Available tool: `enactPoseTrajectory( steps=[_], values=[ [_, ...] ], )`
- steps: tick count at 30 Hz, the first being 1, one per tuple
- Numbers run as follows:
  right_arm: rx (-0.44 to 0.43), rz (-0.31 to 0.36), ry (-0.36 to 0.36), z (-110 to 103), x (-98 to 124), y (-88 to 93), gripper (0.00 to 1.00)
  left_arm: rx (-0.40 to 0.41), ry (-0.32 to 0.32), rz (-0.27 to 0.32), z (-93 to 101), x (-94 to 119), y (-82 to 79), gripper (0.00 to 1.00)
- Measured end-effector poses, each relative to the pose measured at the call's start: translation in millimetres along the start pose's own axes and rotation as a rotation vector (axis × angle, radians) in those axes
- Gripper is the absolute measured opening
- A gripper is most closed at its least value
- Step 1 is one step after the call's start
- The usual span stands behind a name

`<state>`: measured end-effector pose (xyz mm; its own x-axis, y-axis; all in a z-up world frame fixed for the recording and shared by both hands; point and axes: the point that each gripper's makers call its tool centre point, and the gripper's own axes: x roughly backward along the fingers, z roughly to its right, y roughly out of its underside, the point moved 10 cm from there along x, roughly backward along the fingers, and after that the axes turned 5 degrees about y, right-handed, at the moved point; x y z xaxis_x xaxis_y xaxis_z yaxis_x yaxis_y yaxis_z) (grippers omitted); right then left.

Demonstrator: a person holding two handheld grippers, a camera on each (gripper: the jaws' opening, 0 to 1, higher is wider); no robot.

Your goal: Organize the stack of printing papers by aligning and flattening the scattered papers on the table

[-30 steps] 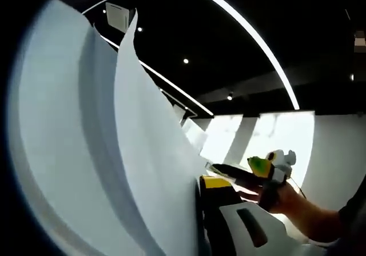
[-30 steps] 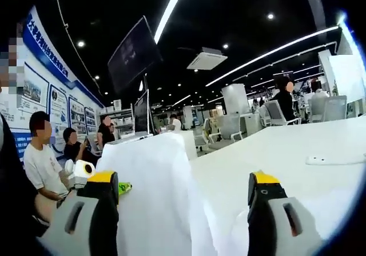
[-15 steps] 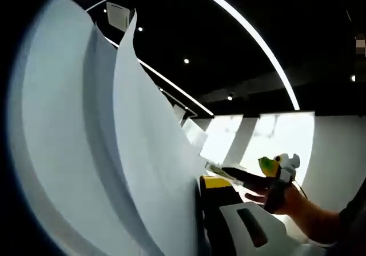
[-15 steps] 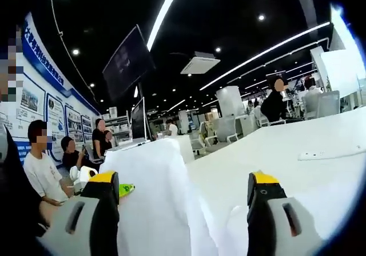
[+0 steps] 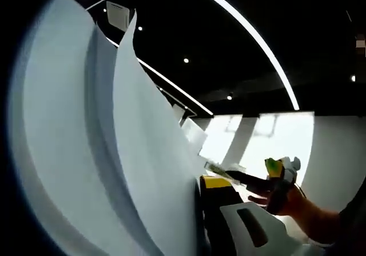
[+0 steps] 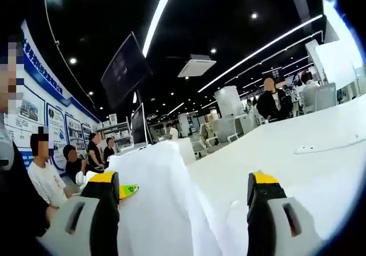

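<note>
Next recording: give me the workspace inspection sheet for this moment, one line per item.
Surface: white table, broad and pale.
Job's things: paper stack held up on edge, sheets bowed and fanned apart; seen as a white upright mass in the right gripper view.
Clutter: a flat white item lying far out on the table.
Grippers: left gripper against the stack's side, closure unclear; right gripper open, its fingers either side of the paper.
Cables: nothing seen.
Surroundings: seated onlookers, wall posters, hanging screen, ceiling light strips.

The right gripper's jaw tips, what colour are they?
Yellow caps on the right gripper, above pale grey jaw bodies; clearest in the right gripper view.
</note>
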<state>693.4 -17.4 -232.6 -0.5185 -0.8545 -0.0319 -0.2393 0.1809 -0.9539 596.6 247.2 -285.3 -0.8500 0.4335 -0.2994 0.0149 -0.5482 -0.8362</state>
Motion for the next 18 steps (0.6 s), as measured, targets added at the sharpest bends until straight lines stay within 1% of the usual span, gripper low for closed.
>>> enactPoseTrajectory(
  steps=[2,9,18],
  values=[
    [-0.006,0.002,0.004,0.8,2.2,1.0,0.88,0.002,0.001,0.000,-0.1,0.0,-0.1,0.10],
    [0.010,-0.023,0.022,1.1,11.1,7.1,0.88,0.004,0.001,0.003,-0.2,0.2,-0.2,0.10],
    [0.020,-0.015,0.046,1.1,27.9,8.7,0.88,0.005,-0.002,0.005,-0.5,0.5,-0.5,0.10]
  ],
)
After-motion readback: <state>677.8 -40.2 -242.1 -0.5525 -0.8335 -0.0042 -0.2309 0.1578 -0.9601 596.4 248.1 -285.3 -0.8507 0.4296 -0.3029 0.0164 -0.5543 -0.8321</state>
